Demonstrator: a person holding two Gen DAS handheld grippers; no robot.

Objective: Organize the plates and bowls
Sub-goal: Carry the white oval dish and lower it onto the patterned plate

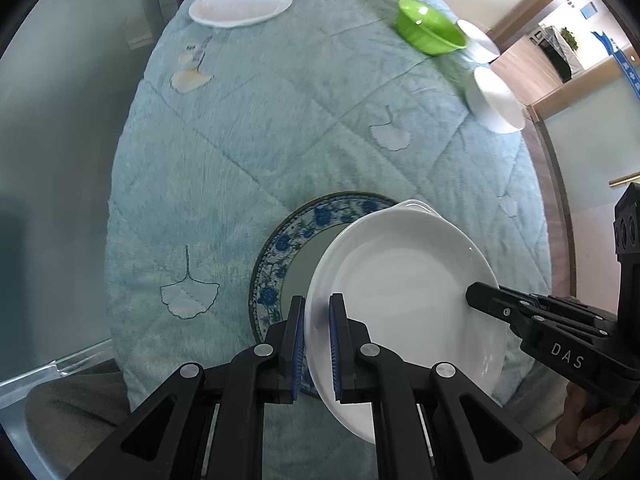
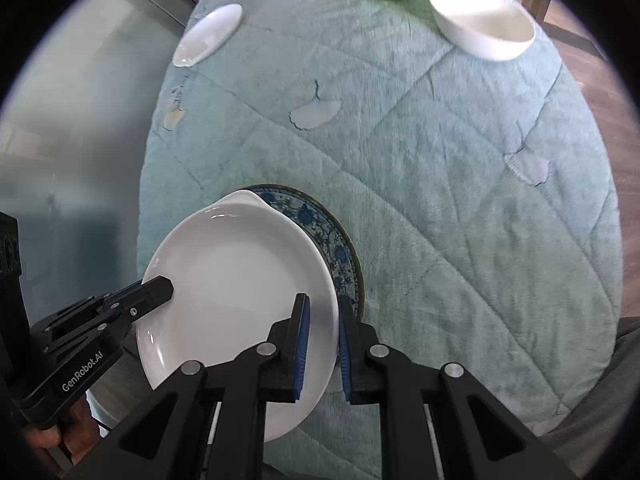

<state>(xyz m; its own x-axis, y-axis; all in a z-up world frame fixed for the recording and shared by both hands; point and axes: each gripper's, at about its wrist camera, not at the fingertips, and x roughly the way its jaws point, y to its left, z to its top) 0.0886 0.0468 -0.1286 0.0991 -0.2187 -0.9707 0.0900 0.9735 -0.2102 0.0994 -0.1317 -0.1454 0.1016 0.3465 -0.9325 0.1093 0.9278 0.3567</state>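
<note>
Both grippers clamp 1 white plate (image 1: 404, 300), held tilted over a blue-patterned plate (image 1: 296, 232) on the pale blue quilted cloth (image 1: 280, 128). The left gripper (image 1: 317, 344) pinches the plate's left rim between its blue pads; the right gripper (image 2: 323, 344) pinches the opposite rim. Farther back lie 1 white oval dish (image 1: 240, 3), 1 green bowl (image 1: 430, 28) and 2 white bowls (image 1: 496, 100).
</note>
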